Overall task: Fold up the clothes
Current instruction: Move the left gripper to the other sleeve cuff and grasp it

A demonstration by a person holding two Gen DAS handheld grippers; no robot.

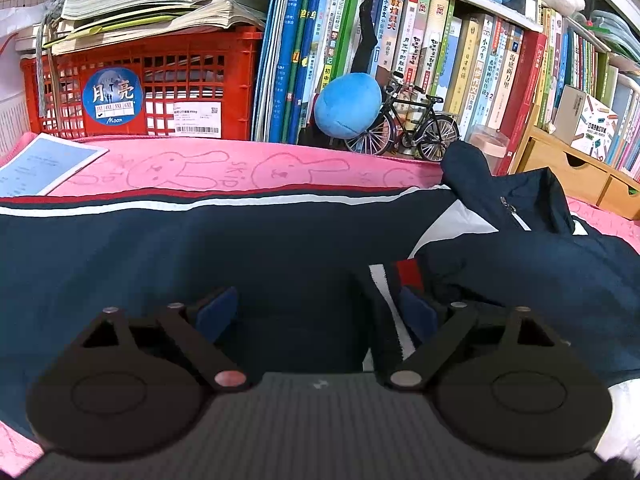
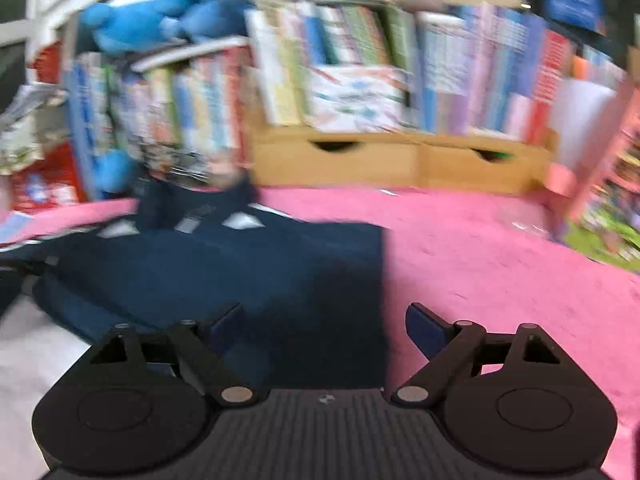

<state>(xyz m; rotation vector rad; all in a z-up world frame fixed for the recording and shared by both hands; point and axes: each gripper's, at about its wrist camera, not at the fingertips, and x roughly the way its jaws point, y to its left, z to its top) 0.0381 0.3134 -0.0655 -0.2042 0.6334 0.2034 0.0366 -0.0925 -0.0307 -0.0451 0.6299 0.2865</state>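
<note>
Navy jacket (image 1: 200, 264), one, two sleeves

1 navy jacket (image 1: 200, 264), 1 red crate (image 1: 160, 80), 1 model bicycle (image 1: 404, 128), 2 wooden drawers (image 2: 400, 160), 1 pink blanket (image 2: 500, 260)

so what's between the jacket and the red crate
In the left wrist view, only a strip of pink blanket lies between the jacket and the red crate.
</note>
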